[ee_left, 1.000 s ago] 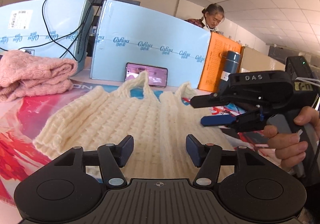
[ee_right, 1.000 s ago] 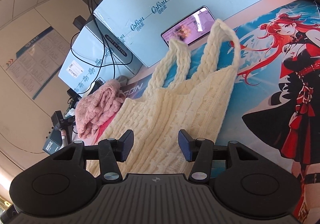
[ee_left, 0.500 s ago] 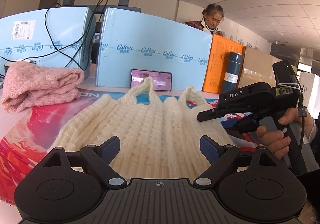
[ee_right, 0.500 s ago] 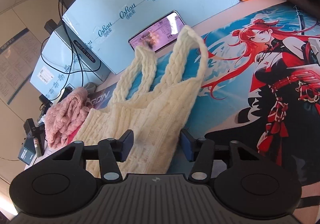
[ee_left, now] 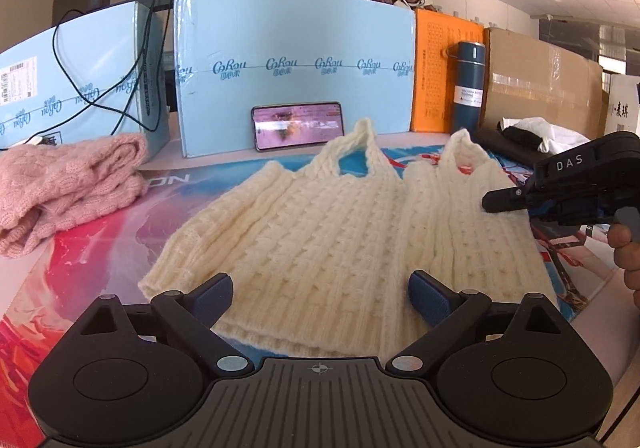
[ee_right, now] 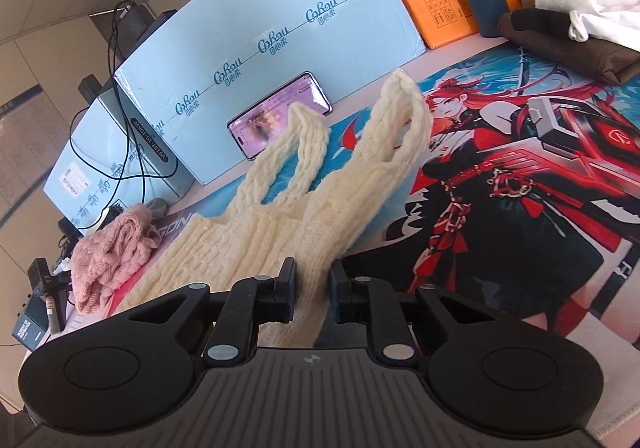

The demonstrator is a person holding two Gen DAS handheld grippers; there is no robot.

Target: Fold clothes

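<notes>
A cream knitted vest lies flat on the printed mat, its two shoulder straps pointing toward the far boxes. It also shows in the right wrist view. My left gripper is wide open and empty, hovering over the vest's near hem. My right gripper is shut on the vest's right side edge, with fabric pinched between the pads. In the left wrist view the right gripper sits at the vest's right edge, held by a hand.
A folded pink knit lies at the left. Blue boxes, a phone, an orange box and a blue bottle line the back. Dark and white clothes lie at the far right. A person stands behind the boxes.
My left gripper has opened wider and pulled back toward the hem. My right gripper has dropped onto the vest's right edge and closed on it.
</notes>
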